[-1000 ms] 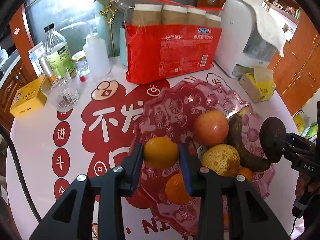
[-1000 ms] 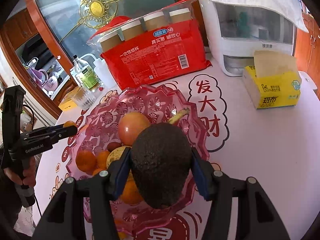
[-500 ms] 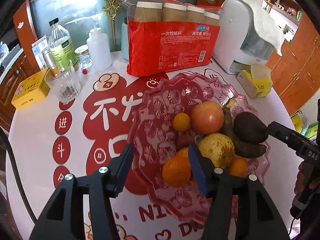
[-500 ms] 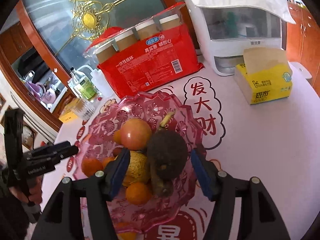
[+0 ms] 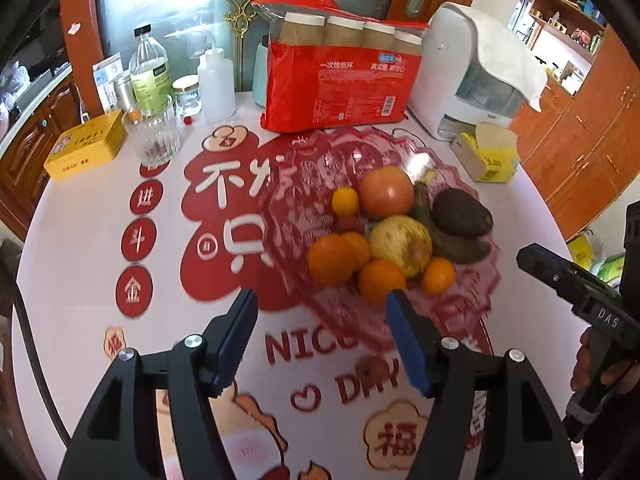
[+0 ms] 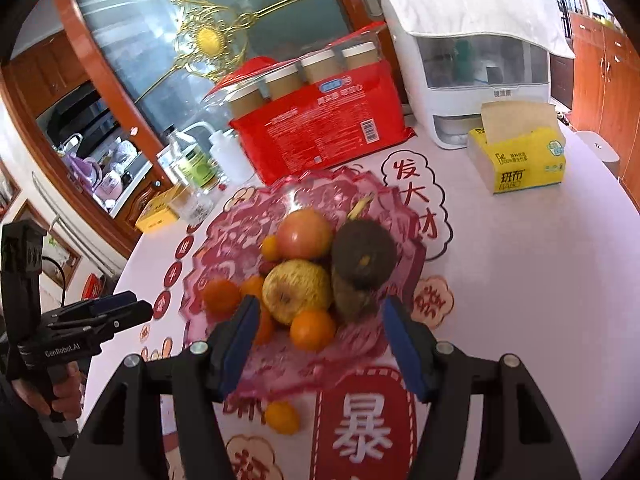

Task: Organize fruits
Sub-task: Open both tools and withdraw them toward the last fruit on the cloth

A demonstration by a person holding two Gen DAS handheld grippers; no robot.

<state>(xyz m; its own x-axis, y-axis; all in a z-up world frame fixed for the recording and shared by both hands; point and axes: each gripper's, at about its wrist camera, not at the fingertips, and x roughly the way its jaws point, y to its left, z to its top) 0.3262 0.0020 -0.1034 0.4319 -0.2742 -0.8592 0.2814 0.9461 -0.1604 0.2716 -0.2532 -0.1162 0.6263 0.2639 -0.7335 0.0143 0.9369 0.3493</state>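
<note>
1. Left hand-held gripper (image 5: 320,312): released, jaws just opened wider, nothing between them; hanging over the near rim of the pink fruit dish (image 5: 288,168).
2. Right hand-held gripper (image 6: 316,324): released too, jaws just opened, pads clear of every fruit.
3. Avocado (image 6: 362,254): resting on the pile at the dish side toward the right edge of the surface, against the dark banana (image 5: 448,240), probably so as not to roll.
4. Small orange (image 6: 282,416): lying outside the dish, near the front edge of the surface; seemingly next to collect.
</note>
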